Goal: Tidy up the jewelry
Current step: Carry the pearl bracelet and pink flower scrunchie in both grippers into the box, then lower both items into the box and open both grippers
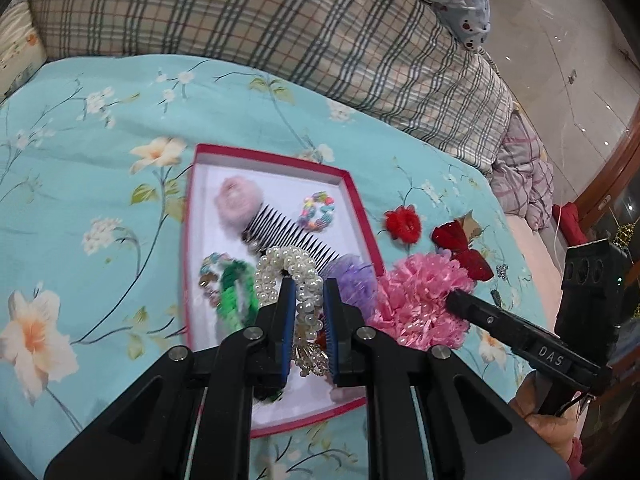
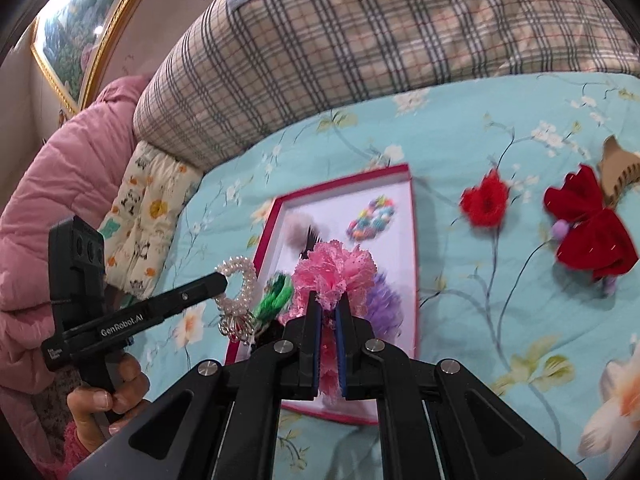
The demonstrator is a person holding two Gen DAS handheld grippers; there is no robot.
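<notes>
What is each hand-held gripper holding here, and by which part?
The left hand-held gripper is shut on the pearl hair tie, pinching its beaded loop. The right hand-held gripper is shut on the pink lace scrunchie, gripping its lower ruffles.

I am working over a bed spread with a light blue cotton quilt printed with white and peach flowers (image 1: 100, 128). The landmark is a shallow rectangular red-rimmed cardboard box with a white floor (image 1: 360, 204), which sits directly on the quilt. Just to the right of the box lies a fuzzy red round scrunchie (image 1: 403, 222). Farther right of the box is a dark red velvet bow (image 1: 464, 254), and a tan toothed hair claw (image 2: 616, 172) touches the bow's far edge (partly hidden under it). Beyond the box, along the bed's far side, rests a long bolster in beige plaid with green and red lines (image 1: 248, 20).
</notes>
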